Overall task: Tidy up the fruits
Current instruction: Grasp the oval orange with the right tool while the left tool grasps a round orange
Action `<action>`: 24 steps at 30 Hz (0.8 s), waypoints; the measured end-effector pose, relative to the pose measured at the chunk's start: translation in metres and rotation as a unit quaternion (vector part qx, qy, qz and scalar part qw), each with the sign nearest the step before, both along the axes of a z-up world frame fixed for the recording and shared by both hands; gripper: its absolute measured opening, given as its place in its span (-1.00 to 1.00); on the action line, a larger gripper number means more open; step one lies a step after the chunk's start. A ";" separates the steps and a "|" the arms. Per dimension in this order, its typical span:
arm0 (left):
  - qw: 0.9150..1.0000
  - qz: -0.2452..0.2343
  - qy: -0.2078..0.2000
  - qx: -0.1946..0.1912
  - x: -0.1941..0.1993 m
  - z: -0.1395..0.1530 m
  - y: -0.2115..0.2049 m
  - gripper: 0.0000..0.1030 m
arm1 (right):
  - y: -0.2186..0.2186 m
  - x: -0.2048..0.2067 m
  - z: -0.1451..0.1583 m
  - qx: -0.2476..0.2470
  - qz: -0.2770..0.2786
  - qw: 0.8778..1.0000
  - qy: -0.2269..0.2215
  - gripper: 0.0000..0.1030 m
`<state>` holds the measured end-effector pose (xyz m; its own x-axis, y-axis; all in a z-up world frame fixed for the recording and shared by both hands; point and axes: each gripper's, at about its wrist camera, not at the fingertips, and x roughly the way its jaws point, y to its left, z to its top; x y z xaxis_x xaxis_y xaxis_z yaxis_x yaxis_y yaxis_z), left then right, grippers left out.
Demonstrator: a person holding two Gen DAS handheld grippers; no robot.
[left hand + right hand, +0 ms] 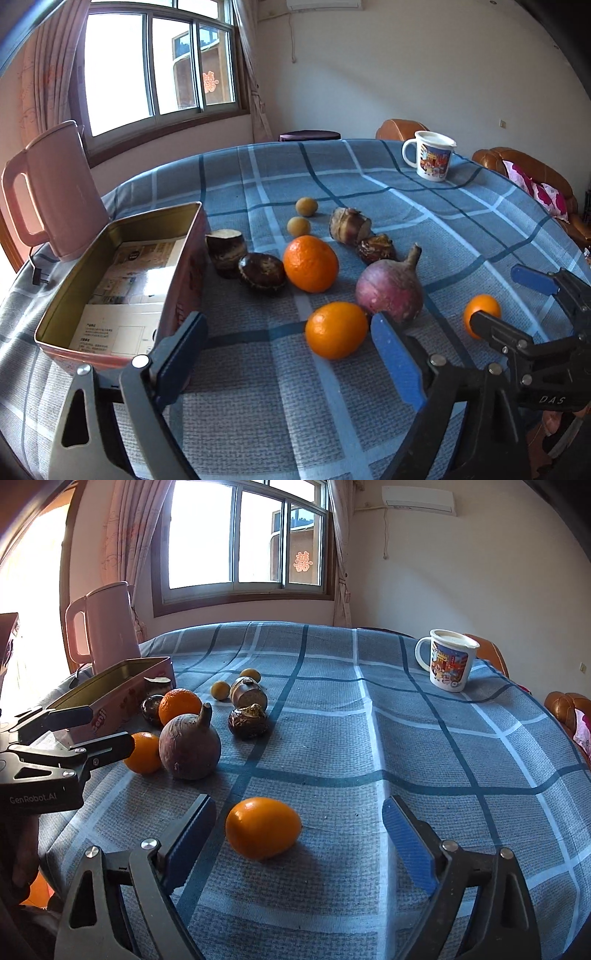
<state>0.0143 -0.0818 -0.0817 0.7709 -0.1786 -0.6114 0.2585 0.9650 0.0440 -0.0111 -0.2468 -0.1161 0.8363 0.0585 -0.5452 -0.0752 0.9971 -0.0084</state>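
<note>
On the plaid-clothed bench (406,738), right claw (299,834) spread wide, empty, flanking a lone orange (263,827) without touching. Left claw (288,350) also gaping, empty, beside the open tin (122,280); second orange (336,329) just beyond its fingers.

Woven cloth tablecloth (332,738), shiny metal tin (110,266)

Light source: daylight through the window (159,70) at the back left, its panes blown out to white.
Brightness: room evenly bright; left edge of the right wrist view washed out by glare.
Shadows: soft, falling toward the camera and to the right of the nearest orange (263,827).
Glare: bright reflection on the tin box (122,280) floor.
Distortion: strong fisheye bending; dark corners.
Focus: mostly sharp.
</note>
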 end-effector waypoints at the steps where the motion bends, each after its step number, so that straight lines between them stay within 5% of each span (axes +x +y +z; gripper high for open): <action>1: 1.000 -0.003 0.006 -0.001 0.001 -0.002 -0.001 0.71 | 0.001 0.002 -0.001 0.001 0.002 1.000 0.004 0.68; 5: 0.999 -0.022 0.029 -0.010 0.005 -0.007 -0.006 0.66 | 0.002 0.006 -0.009 0.009 0.016 1.000 0.023 0.42; 11: 0.997 -0.039 0.063 -0.017 0.015 -0.015 -0.012 0.30 | 0.006 0.007 -0.012 0.017 0.037 0.999 0.027 -0.09; 14: 0.995 -0.047 0.083 -0.034 0.020 -0.019 -0.011 -0.15 | 0.007 0.007 -0.012 0.014 0.039 0.999 0.026 -0.12; 24: 0.997 -0.042 0.054 -0.032 0.012 -0.010 -0.002 -0.20 | 0.015 0.004 -0.001 0.015 0.057 0.998 0.010 -0.13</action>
<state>0.0266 -0.0838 -0.0919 0.6817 -0.2815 -0.6753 0.3394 0.9394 -0.0490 -0.0068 -0.2316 -0.1171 0.8126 0.1697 -0.5576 -0.1886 0.9818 0.0239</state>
